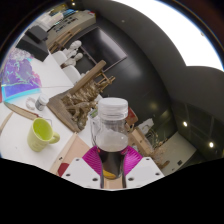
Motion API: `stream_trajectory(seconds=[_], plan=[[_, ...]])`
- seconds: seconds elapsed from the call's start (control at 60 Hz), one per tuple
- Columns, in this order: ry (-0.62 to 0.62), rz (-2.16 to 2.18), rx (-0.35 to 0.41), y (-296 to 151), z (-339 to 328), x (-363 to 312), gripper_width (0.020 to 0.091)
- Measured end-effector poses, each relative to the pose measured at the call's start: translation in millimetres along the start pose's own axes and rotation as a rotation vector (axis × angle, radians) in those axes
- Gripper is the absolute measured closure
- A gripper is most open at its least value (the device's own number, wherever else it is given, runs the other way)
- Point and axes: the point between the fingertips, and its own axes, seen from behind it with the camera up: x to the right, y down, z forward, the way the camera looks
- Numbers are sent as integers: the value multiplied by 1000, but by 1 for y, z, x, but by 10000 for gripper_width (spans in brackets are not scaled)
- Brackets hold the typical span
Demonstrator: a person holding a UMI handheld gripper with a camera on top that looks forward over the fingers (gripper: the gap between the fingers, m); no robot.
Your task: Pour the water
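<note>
A clear plastic bottle (110, 138) with a white cap and dark liquid in its lower half stands upright between the fingers, tilted with the whole view. My gripper (111, 164) is shut on the bottle, the magenta pads (92, 160) pressing its lower sides. A yellow-green mug (43, 131) sits on the white table (20, 145) to the left of the bottle, apart from it and nearer the table's edge. The bottle appears lifted off the table.
A wooden rack-like object (82, 95) lies on the table behind the bottle. A glass (36, 103) and a colourful sheet (18, 75) sit farther left. Chairs (70, 55) and dark floor (150, 70) lie beyond.
</note>
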Motion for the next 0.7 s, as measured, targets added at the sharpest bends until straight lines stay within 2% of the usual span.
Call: stream_trajectory(seconds=[0.133, 0.333, 0.483, 0.7], plan=[[55, -386, 107, -25, 26, -11, 865], [96, -787, 196, -35, 51, -47, 865], [186, -1037, 291, -53, 53, -63, 865], [145, -1119, 278, -44, 66, -81, 866]])
